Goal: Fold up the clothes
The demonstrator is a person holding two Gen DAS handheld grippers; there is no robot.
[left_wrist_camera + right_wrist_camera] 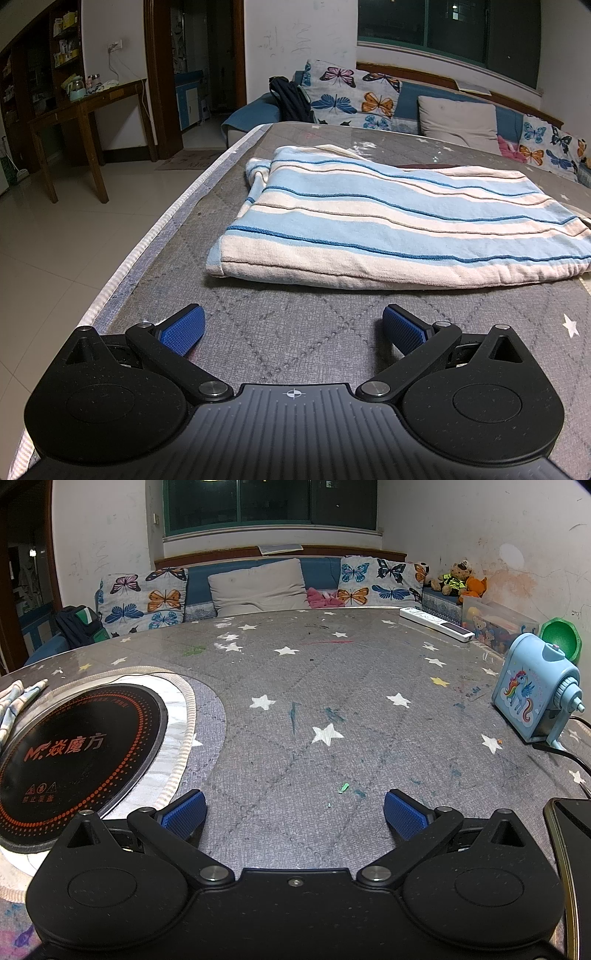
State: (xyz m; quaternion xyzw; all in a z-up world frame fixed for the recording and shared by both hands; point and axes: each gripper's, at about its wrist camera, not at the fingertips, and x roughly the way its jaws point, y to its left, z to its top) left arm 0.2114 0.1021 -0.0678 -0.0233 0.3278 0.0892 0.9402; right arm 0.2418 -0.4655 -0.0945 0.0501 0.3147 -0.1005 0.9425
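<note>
A folded cloth with light blue and cream stripes (388, 225) lies flat on the grey quilted table cover (295, 332), ahead of my left gripper (291, 325). The left gripper is open and empty, a short way in front of the cloth's near edge. My right gripper (295, 808) is open and empty above the grey star-patterned cover (314, 701). In the right wrist view only a small striped corner of the cloth (18, 698) shows at the far left.
A round black induction cooktop (77, 753) is set into the table left of the right gripper. A blue unicorn pencil sharpener (535, 698), a white power strip (436, 624) and a dark phone (569, 834) sit at the right. The table's left edge (155, 243) drops to tiled floor. A sofa with pillows stands behind.
</note>
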